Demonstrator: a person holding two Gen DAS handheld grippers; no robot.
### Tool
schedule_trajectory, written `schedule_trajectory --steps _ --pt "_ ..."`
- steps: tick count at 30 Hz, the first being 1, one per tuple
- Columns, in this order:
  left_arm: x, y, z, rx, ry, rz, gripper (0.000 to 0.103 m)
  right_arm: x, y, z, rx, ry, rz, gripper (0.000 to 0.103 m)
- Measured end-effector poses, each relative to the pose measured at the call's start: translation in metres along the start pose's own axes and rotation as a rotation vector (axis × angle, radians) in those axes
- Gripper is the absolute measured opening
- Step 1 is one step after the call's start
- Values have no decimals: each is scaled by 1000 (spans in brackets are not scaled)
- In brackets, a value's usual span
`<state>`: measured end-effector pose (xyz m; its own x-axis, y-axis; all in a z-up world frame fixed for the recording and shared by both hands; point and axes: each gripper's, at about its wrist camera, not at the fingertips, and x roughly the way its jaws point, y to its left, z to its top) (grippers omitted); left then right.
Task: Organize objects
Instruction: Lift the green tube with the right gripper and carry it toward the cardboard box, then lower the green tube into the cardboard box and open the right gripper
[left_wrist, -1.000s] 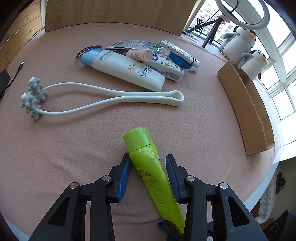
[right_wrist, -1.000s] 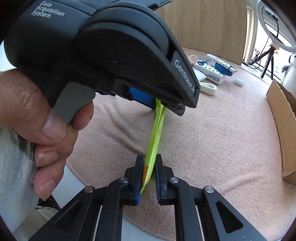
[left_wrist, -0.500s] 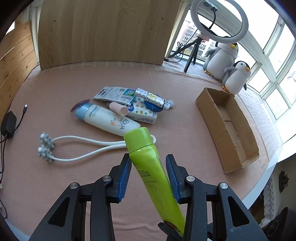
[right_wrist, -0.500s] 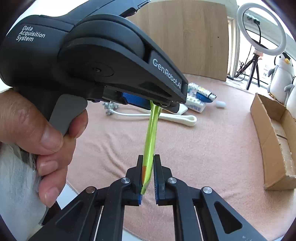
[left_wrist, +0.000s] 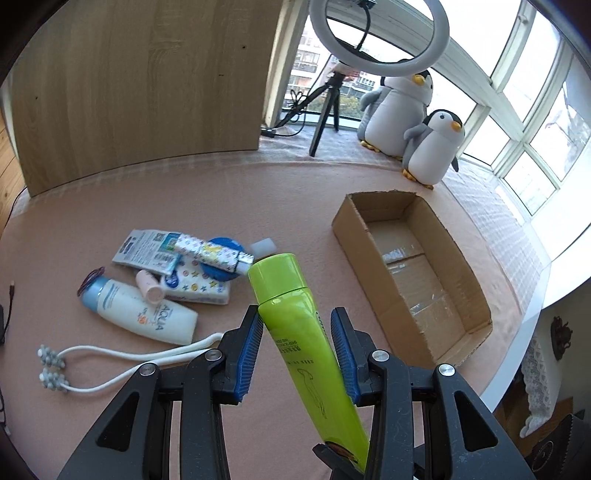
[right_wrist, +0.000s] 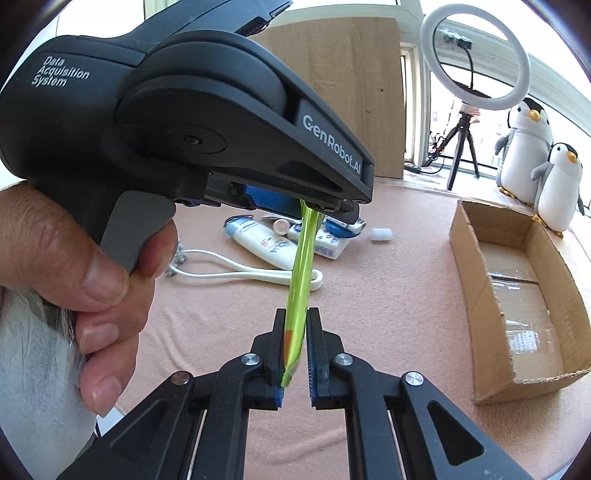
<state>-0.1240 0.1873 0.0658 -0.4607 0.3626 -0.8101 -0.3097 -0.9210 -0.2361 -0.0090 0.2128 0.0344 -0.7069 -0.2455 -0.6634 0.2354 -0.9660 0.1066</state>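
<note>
We have the green tube (left_wrist: 303, 332) off the table and carried between both tools: the left gripper (left_wrist: 297, 343) is clamped on its body just below the cap, and the right gripper (right_wrist: 295, 347) is pinched tight on its flat crimped tail. It hangs in the air above the pink tablecloth (left_wrist: 258, 206), cap end pointing toward the heap, with the cardboard box (left_wrist: 476, 295) off to the right. That box looks empty in both views, so by our reckoning nothing has been put away yet and this tube would be the first item in. Left on the cloth are the white sunscreen bottle (left_wrist: 144, 314), a small pink tube (left_wrist: 149, 288) resting on it, the patterned packets and blue round tin (left_wrist: 223, 245) piled behind, a small white cap (left_wrist: 263, 246) just beside them, and the white roller massager (left_wrist: 122, 363) in front. We judge the job barely begun: the whole heap waits.
</note>
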Motion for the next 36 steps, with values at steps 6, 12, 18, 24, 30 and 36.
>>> schedule_trajectory --steps 6,12,18,24,30,36 --pt "40 -78 33 107 27 -79 42 -12 -61 0 80 -24 -108 8" --pt "76 -143 47 165 56 -136 41 -21 -113 -3 137 -18 -188 8" --pt "101 -177 49 200 84 -169 42 -25 -147 -7 182 -5 -231 8" --pt "105 -177 48 227 25 -54 79 -23 -166 -10 230 9 -299 14" --pt "85 -129 47 179 -28 -11 93 -33 -166 -2 205 -26 -353 40" --pt "52 -49 25 96 -46 64 93 -15 -138 19 145 -19 -277 40"
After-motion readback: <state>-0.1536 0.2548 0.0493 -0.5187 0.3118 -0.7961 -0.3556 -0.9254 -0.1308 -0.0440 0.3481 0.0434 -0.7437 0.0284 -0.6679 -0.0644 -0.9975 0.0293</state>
